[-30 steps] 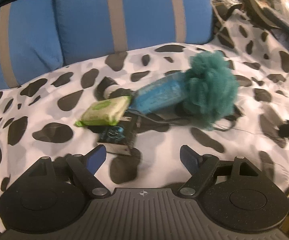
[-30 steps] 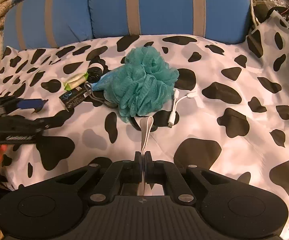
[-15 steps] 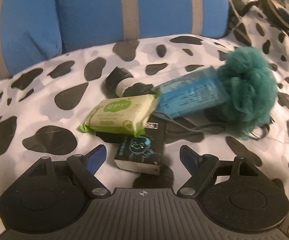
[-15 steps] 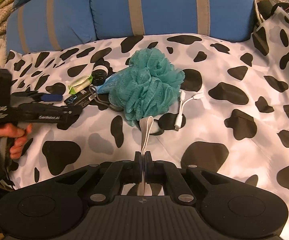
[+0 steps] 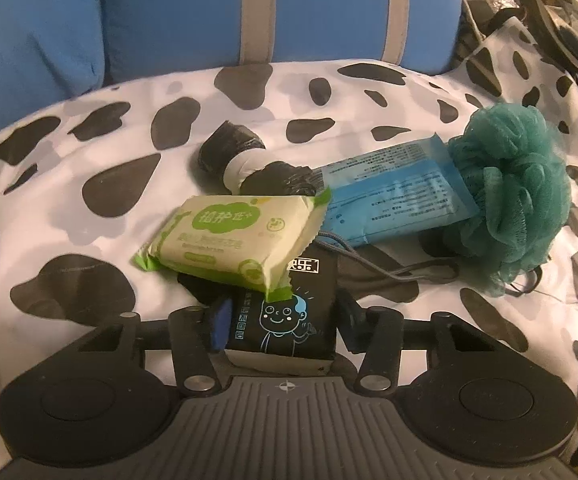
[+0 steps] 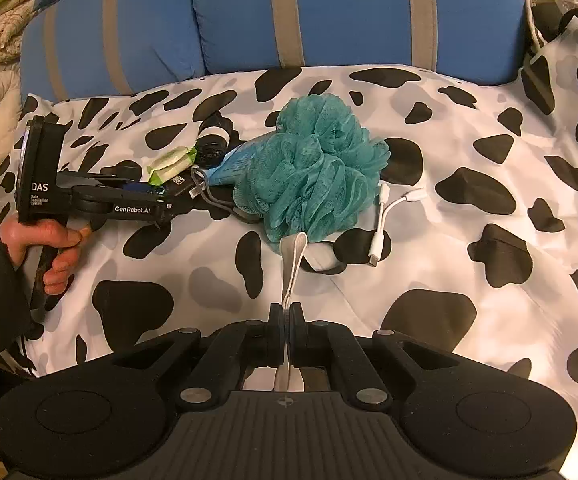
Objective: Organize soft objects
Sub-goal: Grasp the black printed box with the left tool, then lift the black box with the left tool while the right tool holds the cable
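The left gripper (image 5: 283, 324) has its two fingers closed against the sides of a black tissue pack (image 5: 289, 320), which bears a cartoon boy's face drawn in blue line and some Chinese characters too small to read. Lying across the far end of that pack is a pale green wipes pack (image 5: 229, 238) with a green cloud-shaped label in Chinese script. Beside it rests a blue packet (image 5: 393, 196) covered in fine print, its far end touching a teal bath pouf (image 5: 517, 184). A black roll with a white band (image 5: 241, 160) sits just behind the wipes.

The right gripper (image 6: 285, 320) has its fingers pressed together on a white ribbon loop (image 6: 294, 264) that runs up to the pouf on the cow-print sheet (image 6: 469, 280). In the right wrist view, the left gripper's body reads "GenRobot.AI" and "DAS Data Acquisition System". A white adapter cable (image 6: 385, 220) lies just right of the pouf, before blue striped cushions (image 6: 349, 16).
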Action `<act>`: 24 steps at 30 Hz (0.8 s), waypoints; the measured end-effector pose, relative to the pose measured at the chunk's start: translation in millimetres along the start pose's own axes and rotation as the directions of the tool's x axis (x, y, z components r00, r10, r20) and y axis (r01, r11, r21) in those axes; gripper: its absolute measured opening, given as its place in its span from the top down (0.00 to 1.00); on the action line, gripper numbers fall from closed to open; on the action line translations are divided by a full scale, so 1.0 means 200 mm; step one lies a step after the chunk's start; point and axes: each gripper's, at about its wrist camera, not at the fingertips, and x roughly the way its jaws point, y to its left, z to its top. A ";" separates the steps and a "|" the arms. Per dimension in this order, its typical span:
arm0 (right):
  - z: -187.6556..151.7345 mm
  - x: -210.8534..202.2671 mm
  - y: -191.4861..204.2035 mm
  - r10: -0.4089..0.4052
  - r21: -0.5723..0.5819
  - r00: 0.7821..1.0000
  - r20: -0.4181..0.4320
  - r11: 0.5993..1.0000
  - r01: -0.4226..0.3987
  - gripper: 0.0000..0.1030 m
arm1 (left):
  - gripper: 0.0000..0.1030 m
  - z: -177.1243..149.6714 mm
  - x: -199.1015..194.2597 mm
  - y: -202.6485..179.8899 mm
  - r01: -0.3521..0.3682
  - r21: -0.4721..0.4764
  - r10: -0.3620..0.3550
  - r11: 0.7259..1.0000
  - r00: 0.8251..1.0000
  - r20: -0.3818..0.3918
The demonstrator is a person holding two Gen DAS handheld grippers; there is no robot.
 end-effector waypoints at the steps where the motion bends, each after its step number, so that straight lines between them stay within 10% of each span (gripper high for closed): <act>1: 0.00 0.00 0.00 0.000 -0.001 1.000 0.000 1.000 0.000 0.96 | 0.52 0.00 -0.01 0.00 0.002 -0.006 -0.002 1.000 1.000 -0.007; 24: -0.03 -0.02 0.04 -0.015 -0.017 1.000 0.012 1.000 0.015 0.96 | 0.53 -0.09 -0.32 -0.17 0.041 -0.012 -0.041 0.999 0.999 -0.004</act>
